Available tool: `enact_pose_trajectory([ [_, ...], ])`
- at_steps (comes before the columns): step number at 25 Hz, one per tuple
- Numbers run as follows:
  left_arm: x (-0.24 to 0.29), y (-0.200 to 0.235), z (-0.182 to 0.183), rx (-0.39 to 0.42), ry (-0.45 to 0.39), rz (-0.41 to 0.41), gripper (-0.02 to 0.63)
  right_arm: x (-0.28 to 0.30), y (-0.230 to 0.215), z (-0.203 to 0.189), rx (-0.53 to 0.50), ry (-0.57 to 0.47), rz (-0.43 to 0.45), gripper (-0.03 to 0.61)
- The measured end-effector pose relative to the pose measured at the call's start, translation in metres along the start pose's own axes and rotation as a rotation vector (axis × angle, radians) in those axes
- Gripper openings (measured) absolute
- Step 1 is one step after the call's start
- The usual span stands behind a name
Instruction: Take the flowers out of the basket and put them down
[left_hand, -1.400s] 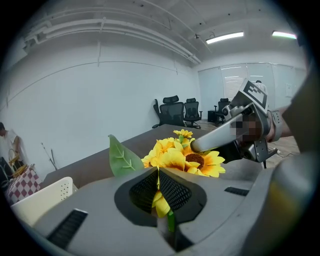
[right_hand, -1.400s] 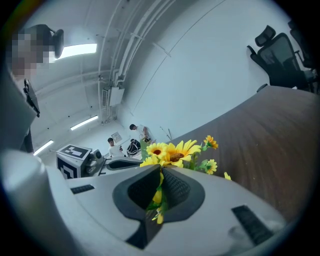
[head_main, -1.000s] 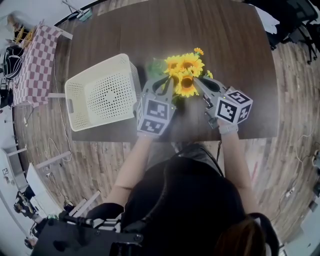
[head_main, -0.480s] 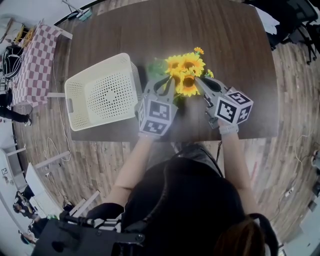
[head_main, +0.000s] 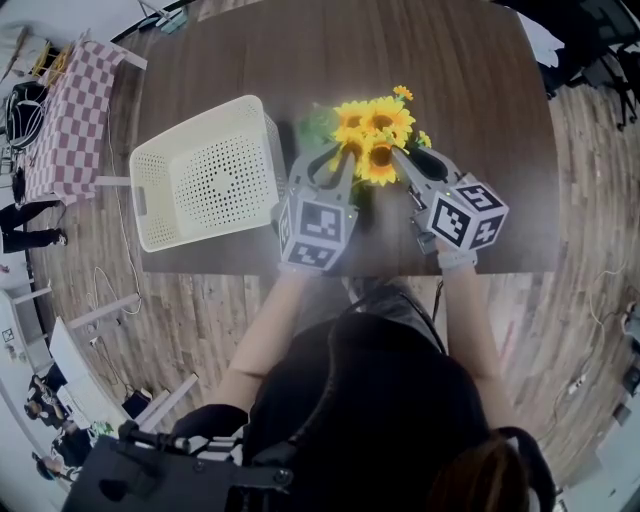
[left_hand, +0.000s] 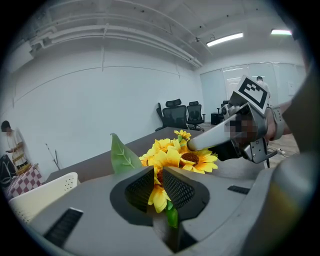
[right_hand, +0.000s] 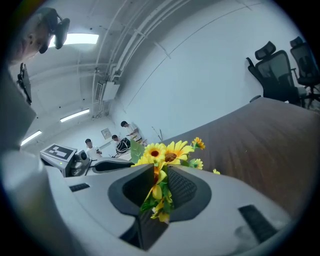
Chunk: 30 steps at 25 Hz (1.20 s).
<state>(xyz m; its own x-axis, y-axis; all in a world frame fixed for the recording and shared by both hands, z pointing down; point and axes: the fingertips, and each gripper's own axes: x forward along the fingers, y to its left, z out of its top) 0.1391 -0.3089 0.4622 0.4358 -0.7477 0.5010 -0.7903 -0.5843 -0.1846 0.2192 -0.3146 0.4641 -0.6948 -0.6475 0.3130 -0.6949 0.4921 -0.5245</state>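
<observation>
**Both hand-held grippers loosening on the flowers**

Compared with a second ago, when both pairs of jaws were pinched nearly together, the jaws are now spreading. The bunch is staying between the two tools, and the whole scene is sitting slightly higher in the head view.

Head view: the flowers (head_main: 372, 128), a bunch of yellow sunflowers with green leaves, are sitting outside the basket (head_main: 205, 170), over the dark wooden desk (head_main: 480, 90) and just to the basket's right. Whether the bunch is resting on the desk cannot be told. The white perforated basket is lying with its opening facing up. The left hand-held gripper (head_main: 328, 158) is reaching the bunch from the near left. The right hand-held gripper (head_main: 412, 158) is reaching it from the near right. A red-checked cloth (head_main: 70, 115) is covering a small table at the far left.

Left gripper view: the jaws are opening but standing narrow, with a yellow petal and a green stem running through the gap. A large leaf (left_hand: 121, 155) is rising behind the left jaw, and the other tool's finger is touching the blooms.

Right gripper view: the jaws are opening a little wider, with stems, leaves and small yellow petals hanging loosely between the pads.
</observation>
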Motion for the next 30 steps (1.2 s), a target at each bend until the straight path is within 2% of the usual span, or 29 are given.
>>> enact_pose_trajectory([
  [3,-0.003,0.001,0.001,-0.009,-0.007,0.008,0.057,-0.004,0.000,0.003,-0.016,-0.016,-0.023,0.087],
  [5,-0.005,0.000,-0.001,-0.022,-0.011,0.006,0.057,-0.007,-0.001,0.004,-0.036,-0.028,-0.047,0.147],
  [9,-0.013,0.002,-0.003,-0.082,-0.028,0.019,0.043,-0.014,0.000,0.006,-0.084,-0.059,-0.085,0.150],
  [17,-0.026,-0.003,-0.004,-0.130,-0.060,0.021,0.003,-0.023,0.018,0.005,-0.113,-0.096,-0.033,0.147],
  [19,-0.029,-0.008,-0.005,-0.135,-0.065,0.014,0.003,-0.028,0.024,0.005,-0.141,-0.110,-0.024,0.105],
  [21,-0.033,-0.014,-0.004,-0.137,-0.079,0.006,0.003,-0.033,0.029,0.006,-0.164,-0.124,-0.014,0.096],
  [25,-0.037,-0.022,0.000,-0.165,-0.136,-0.021,0.002,-0.038,0.036,0.006,-0.195,-0.149,0.002,0.005],
  [30,-0.043,-0.029,0.009,-0.219,-0.204,-0.052,0.002,-0.041,0.050,0.002,-0.219,-0.157,0.036,0.003],
])
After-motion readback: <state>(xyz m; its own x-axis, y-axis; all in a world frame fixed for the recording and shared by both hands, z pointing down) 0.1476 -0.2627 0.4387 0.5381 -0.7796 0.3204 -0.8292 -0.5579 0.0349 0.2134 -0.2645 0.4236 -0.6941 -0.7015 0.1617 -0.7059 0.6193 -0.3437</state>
